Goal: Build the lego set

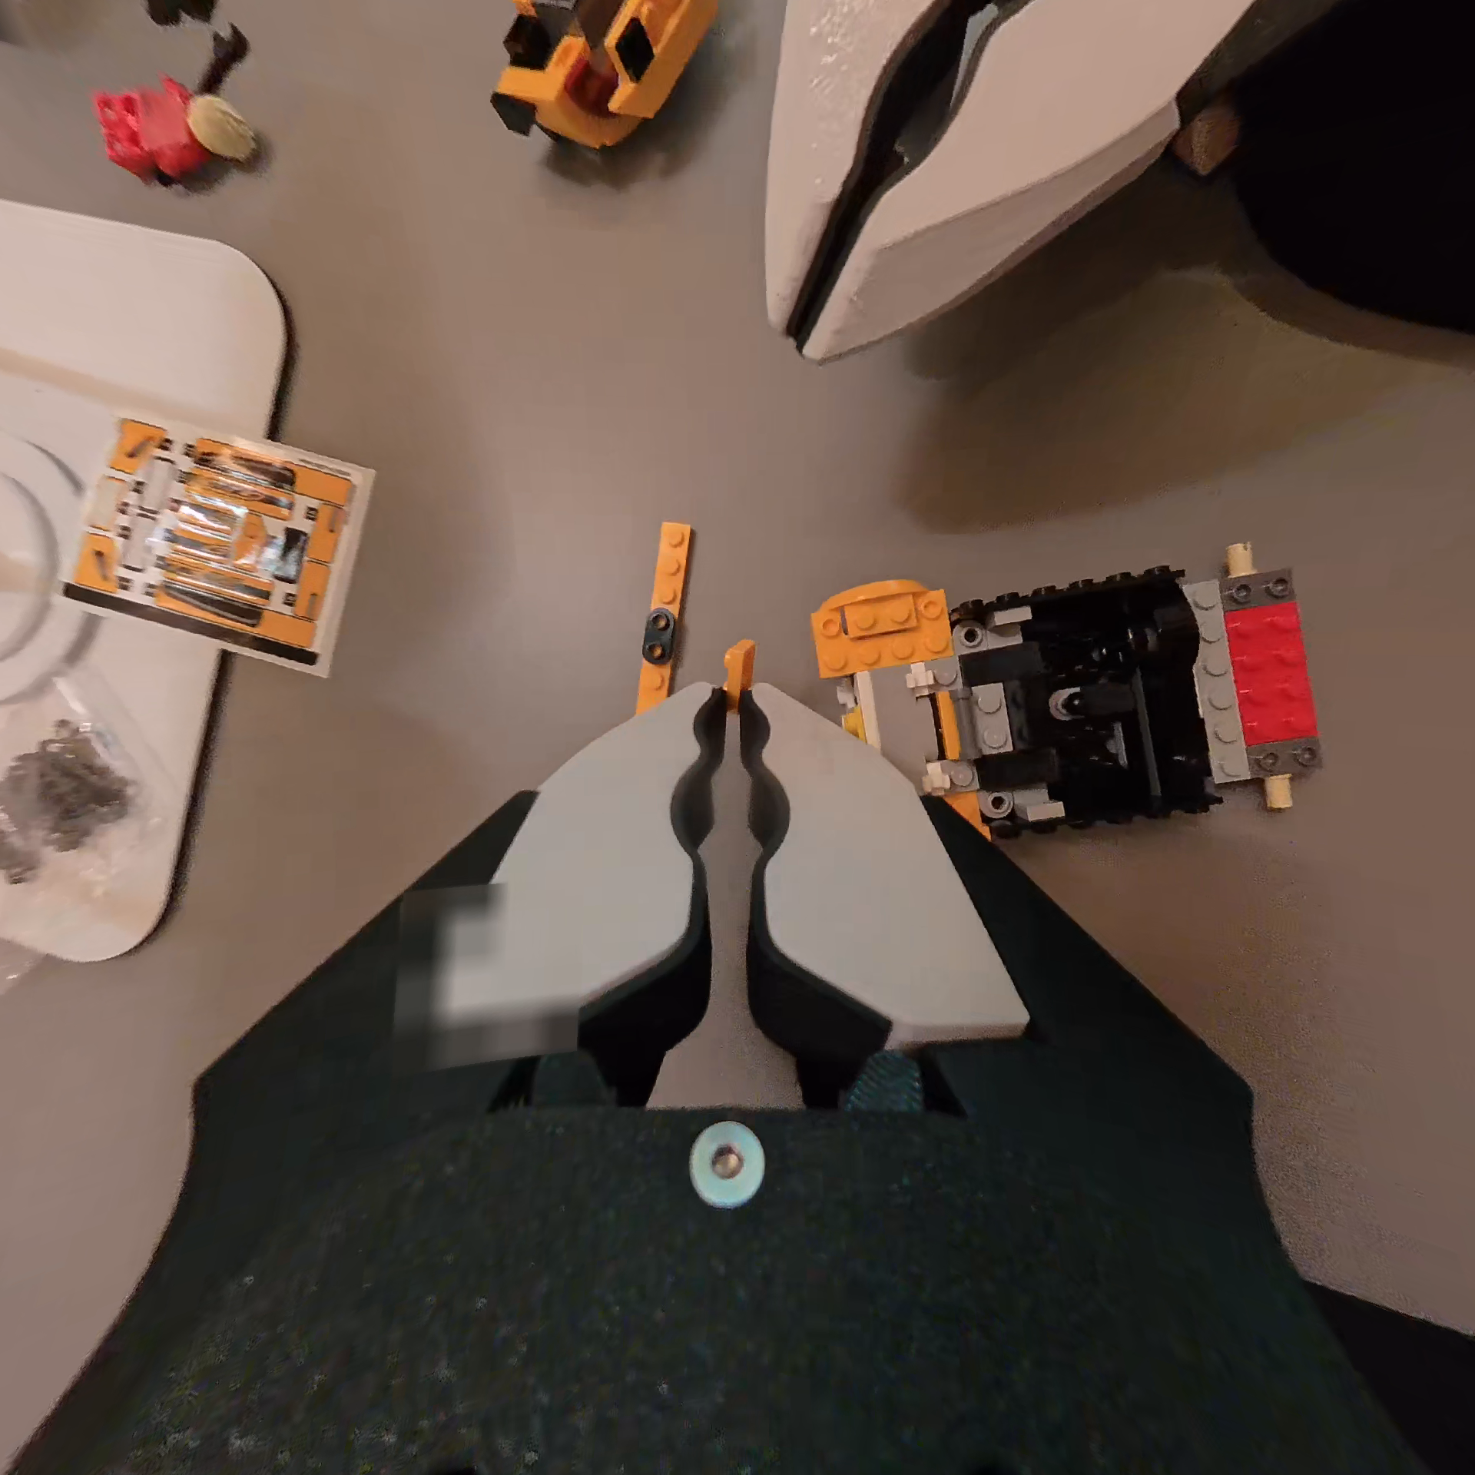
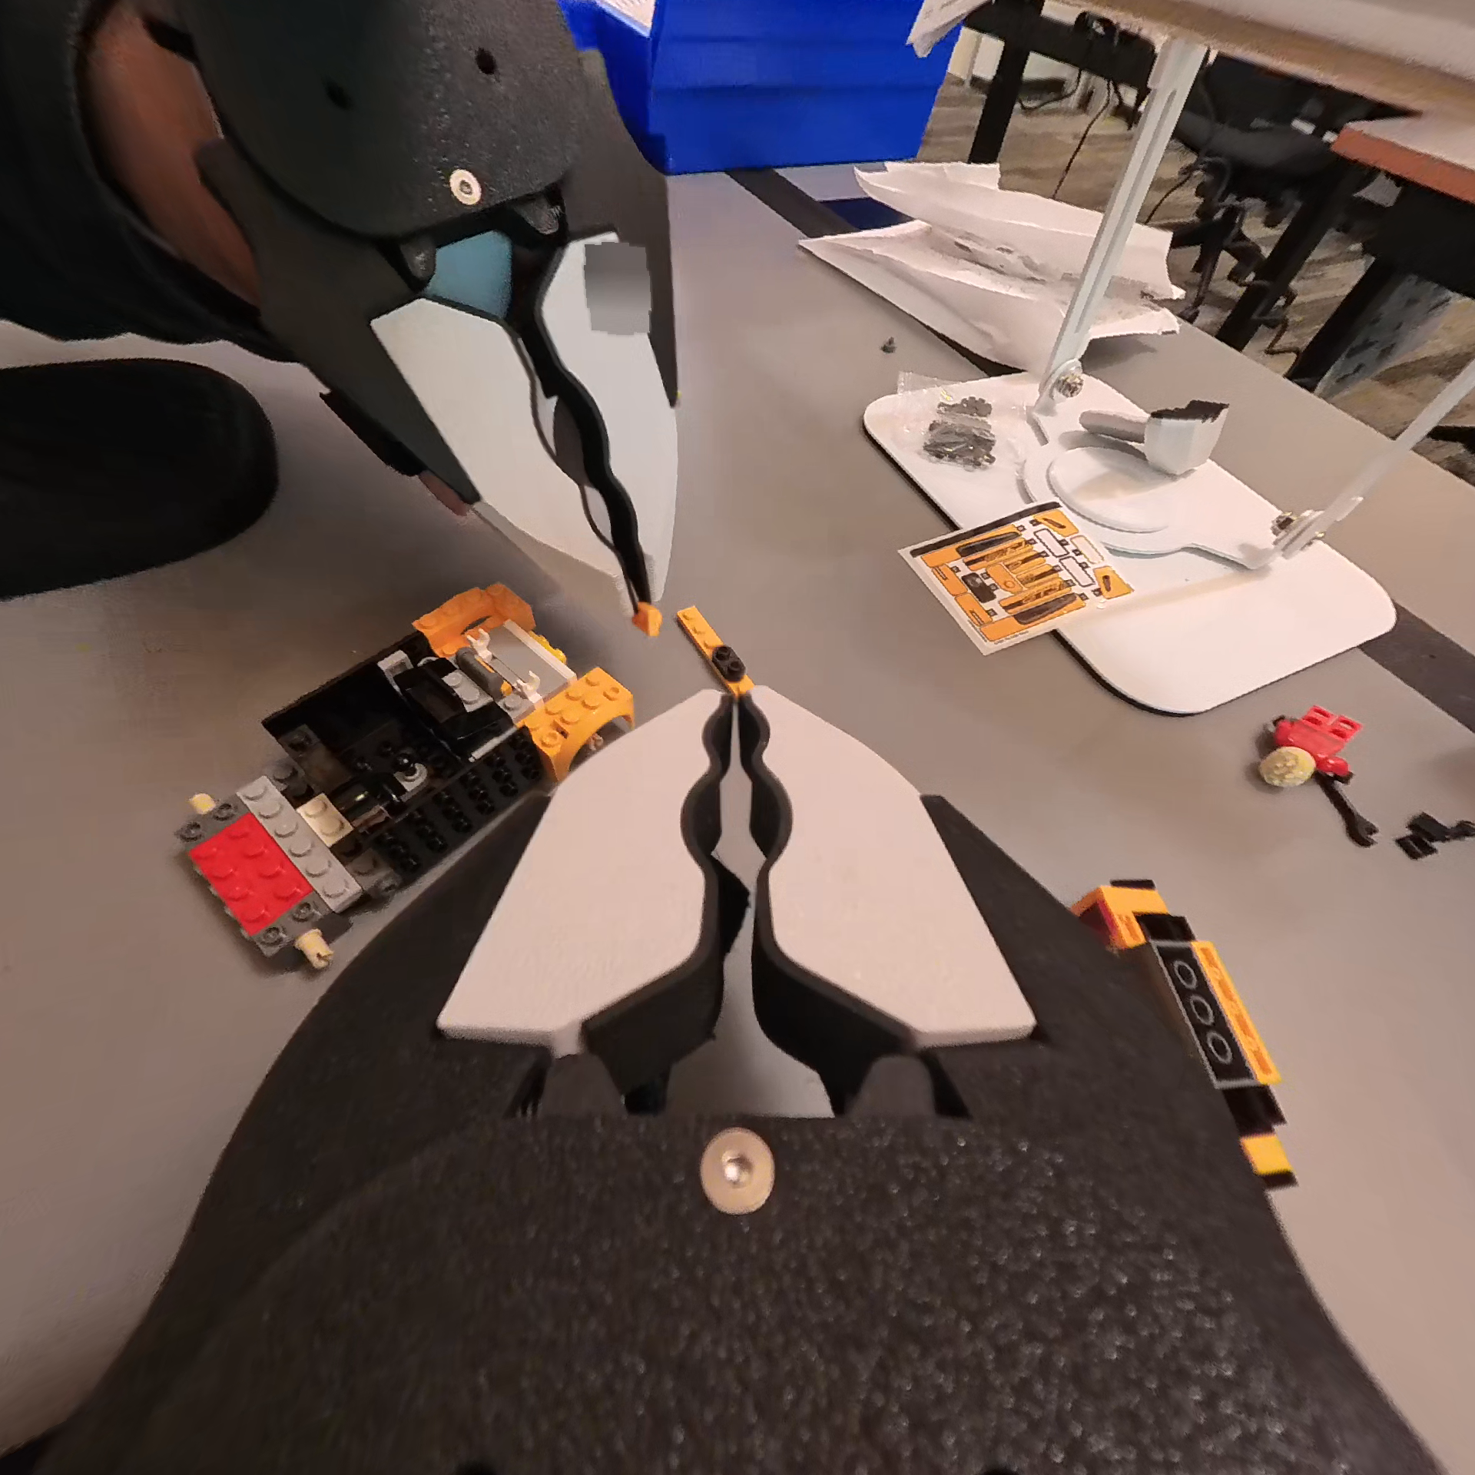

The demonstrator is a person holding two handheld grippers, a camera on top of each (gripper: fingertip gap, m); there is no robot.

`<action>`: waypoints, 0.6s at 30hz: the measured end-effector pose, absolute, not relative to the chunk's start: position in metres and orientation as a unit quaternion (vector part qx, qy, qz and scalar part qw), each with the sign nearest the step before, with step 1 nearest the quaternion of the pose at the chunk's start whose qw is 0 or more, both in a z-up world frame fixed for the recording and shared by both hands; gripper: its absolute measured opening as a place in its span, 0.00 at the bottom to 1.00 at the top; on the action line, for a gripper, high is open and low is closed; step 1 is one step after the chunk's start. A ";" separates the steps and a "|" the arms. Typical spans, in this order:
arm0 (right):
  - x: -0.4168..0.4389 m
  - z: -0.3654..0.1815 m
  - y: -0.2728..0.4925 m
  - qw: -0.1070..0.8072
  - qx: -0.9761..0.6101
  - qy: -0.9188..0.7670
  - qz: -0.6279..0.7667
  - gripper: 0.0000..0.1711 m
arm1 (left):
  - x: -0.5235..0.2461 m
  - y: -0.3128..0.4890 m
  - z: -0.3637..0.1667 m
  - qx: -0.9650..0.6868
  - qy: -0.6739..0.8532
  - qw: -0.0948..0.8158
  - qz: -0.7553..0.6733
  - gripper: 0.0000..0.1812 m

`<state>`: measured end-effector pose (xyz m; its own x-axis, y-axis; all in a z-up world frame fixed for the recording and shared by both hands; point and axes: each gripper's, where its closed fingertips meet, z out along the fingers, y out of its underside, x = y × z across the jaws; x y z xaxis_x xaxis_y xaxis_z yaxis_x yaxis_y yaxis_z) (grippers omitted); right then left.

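left wrist view has the left gripper (image 1: 736,693) pinched on a small orange piece (image 1: 739,661), only its top showing past the tips. just left lies an orange strip (image 1: 664,614) with a black clip, its lower end hidden behind the fingers. the chassis (image 1: 1069,702) sits to the right on the grey table (image 1: 495,335), partly covered by the gripper body. right gripper (image 2: 736,701) has its tips together at the strip's near end; whether it grips the strip cannot be told. sticker sheet (image 2: 1018,576) print is too small to read. cab (image 1: 595,68) is cut off at the top edge.
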<state>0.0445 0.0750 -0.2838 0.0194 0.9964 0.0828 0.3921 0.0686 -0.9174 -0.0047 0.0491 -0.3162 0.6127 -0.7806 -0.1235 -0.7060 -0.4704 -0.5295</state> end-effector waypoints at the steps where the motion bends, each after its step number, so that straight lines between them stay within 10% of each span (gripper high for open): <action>1: 0.043 -0.282 0.073 0.413 -0.580 -0.598 0.368 0.01 | -0.005 0.049 -0.315 -0.852 0.438 0.279 -0.057 0.02; 18: 0.015 -0.271 0.058 0.245 -0.671 -0.519 0.471 0.12 | -0.010 0.048 -0.294 -0.826 0.455 0.330 0.046 0.02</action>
